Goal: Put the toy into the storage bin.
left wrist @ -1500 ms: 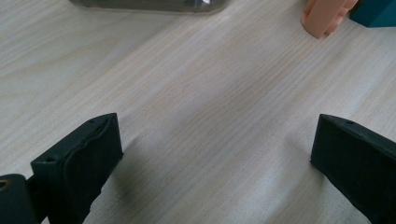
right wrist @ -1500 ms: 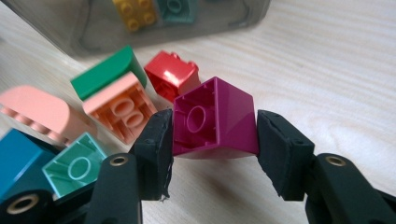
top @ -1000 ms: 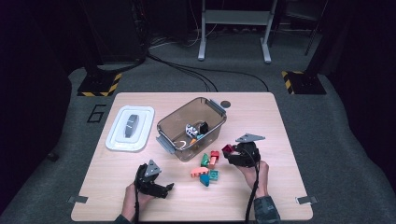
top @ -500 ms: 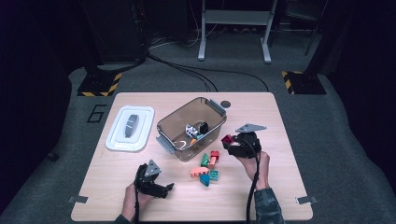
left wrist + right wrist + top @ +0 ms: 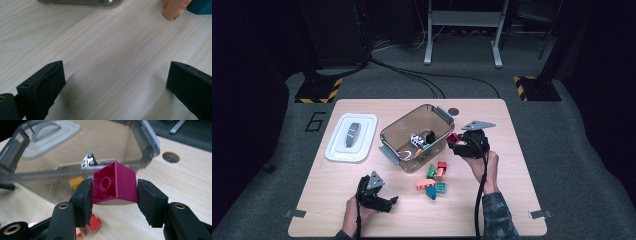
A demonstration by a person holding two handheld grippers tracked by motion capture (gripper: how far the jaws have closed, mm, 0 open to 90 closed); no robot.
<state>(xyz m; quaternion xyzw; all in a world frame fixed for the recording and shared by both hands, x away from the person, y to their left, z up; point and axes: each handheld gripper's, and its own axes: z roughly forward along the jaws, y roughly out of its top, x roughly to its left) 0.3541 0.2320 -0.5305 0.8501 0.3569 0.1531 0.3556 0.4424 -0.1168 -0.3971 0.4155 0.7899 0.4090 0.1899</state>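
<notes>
Bin [image 5: 439, 116] lay just ahead of our right gripper [image 5: 113, 192], whose jaws clamped the magenta block [image 5: 115, 183] beside its near rim; our left gripper [image 5: 384, 202] rested open, farther off.

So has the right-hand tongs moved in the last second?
Yes. The right tongs, clamping a magenta block, went from beside the loose blocks up toward the clear bin's right rim.

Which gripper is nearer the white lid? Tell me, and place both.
Left. The left gripper rests on the table in front of the white lid; the right gripper, holding a magenta block, is beyond the clear bin.
</notes>
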